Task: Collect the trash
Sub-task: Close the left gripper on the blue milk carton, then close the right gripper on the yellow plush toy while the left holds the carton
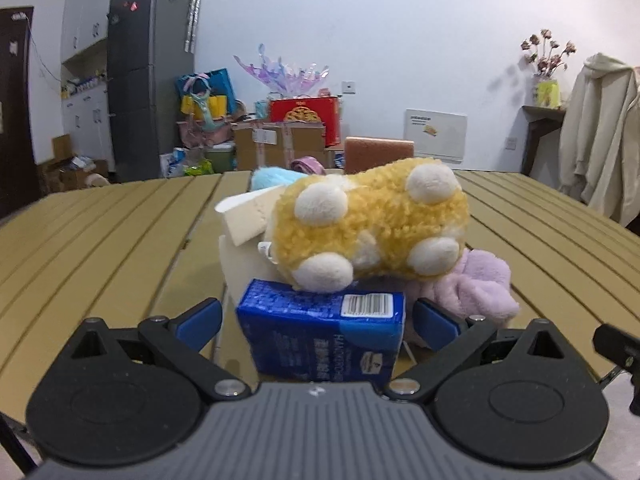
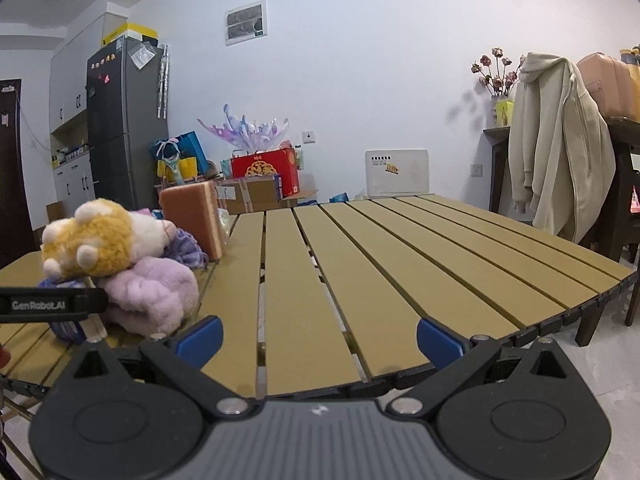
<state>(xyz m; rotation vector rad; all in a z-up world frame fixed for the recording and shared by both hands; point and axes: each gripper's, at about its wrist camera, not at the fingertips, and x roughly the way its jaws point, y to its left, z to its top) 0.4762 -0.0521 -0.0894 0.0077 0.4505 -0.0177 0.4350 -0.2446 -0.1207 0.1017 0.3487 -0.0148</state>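
Observation:
A blue drink carton (image 1: 322, 332) with a barcode lies on the slatted table (image 1: 100, 240), between the blue fingertips of my left gripper (image 1: 318, 322), which stands open around it without touching. Just behind it sits a yellow plush toy (image 1: 372, 228), resting on a pale purple plush (image 1: 476, 288) and cream foam pieces (image 1: 244, 224). From the right wrist view the same yellow plush (image 2: 96, 236) and purple plush (image 2: 156, 292) are at the far left. My right gripper (image 2: 320, 338) is open over bare table slats near the front edge, holding nothing.
An orange-brown foam block (image 2: 196, 216) stands on the table behind the toys. The other gripper's black body (image 2: 48, 304) reaches in from the left of the right wrist view. Beyond the table are boxes, a grey fridge (image 1: 148, 68) and a hanging beige hoodie (image 2: 556, 148).

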